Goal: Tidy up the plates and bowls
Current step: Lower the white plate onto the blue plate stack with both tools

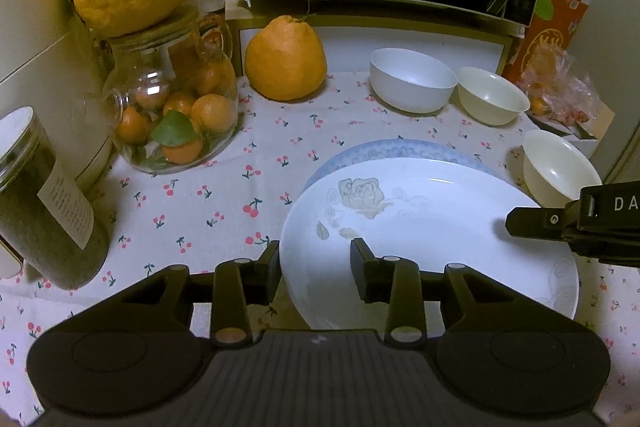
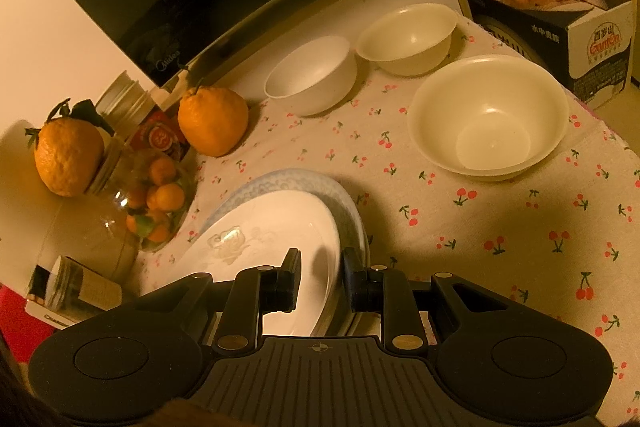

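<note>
On the cherry-print bench cloth (image 1: 224, 195), a white rose-patterned plate (image 1: 424, 227) lies stacked on a blue-rimmed plate (image 1: 400, 149). The left claw (image 1: 316, 269) straddles the rose plate's near-left rim, fingers spread and not pressing it. The right claw (image 2: 320, 277) pinches the plates' right rim, one finger inside and one outside. Three bowls stand beyond: a white bowl (image 1: 412, 81) far, a cream bowl (image 1: 492, 99) to its right, another cream bowl (image 1: 560, 167) nearer right.
</note>
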`<state>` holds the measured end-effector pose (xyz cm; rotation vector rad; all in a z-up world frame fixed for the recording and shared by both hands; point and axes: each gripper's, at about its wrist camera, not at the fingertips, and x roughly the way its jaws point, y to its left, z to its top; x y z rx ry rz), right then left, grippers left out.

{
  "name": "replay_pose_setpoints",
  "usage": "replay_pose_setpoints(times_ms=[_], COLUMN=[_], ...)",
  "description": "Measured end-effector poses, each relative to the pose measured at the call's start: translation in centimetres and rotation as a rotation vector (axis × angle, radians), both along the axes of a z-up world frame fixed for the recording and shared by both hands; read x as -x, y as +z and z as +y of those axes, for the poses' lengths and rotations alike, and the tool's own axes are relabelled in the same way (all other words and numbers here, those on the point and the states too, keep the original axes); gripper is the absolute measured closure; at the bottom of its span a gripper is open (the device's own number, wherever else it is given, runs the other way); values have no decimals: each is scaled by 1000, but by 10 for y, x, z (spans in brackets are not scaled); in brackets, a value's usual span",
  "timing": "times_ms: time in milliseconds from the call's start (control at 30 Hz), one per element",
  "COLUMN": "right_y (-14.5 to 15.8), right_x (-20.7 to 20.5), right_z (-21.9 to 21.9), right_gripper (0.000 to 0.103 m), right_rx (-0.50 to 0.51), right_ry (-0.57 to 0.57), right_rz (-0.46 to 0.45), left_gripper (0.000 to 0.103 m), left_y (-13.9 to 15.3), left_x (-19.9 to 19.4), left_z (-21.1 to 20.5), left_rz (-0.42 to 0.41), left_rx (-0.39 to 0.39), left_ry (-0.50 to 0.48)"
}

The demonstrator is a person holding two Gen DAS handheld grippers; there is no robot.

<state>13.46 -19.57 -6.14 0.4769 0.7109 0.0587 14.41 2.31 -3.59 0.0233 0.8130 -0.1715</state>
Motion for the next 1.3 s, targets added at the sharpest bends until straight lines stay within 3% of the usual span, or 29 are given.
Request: replay_pose_setpoints(times_ms=[267, 567, 1300], right_y=[0, 0, 7], right_x=[1, 4, 4], right_z=[1, 9, 31], right_gripper=[82, 94, 92], right_rx=[8, 94, 351], right_ry=[-7, -35, 24], right_rz=[1, -6, -80], left_gripper=[70, 76, 77], left_y=[3, 5, 2], left_x=[2, 2, 6], left_z=[2, 3, -9], left_rz=[44, 55, 3], left_rx=[23, 14, -95], left_ry=[7, 35, -21])
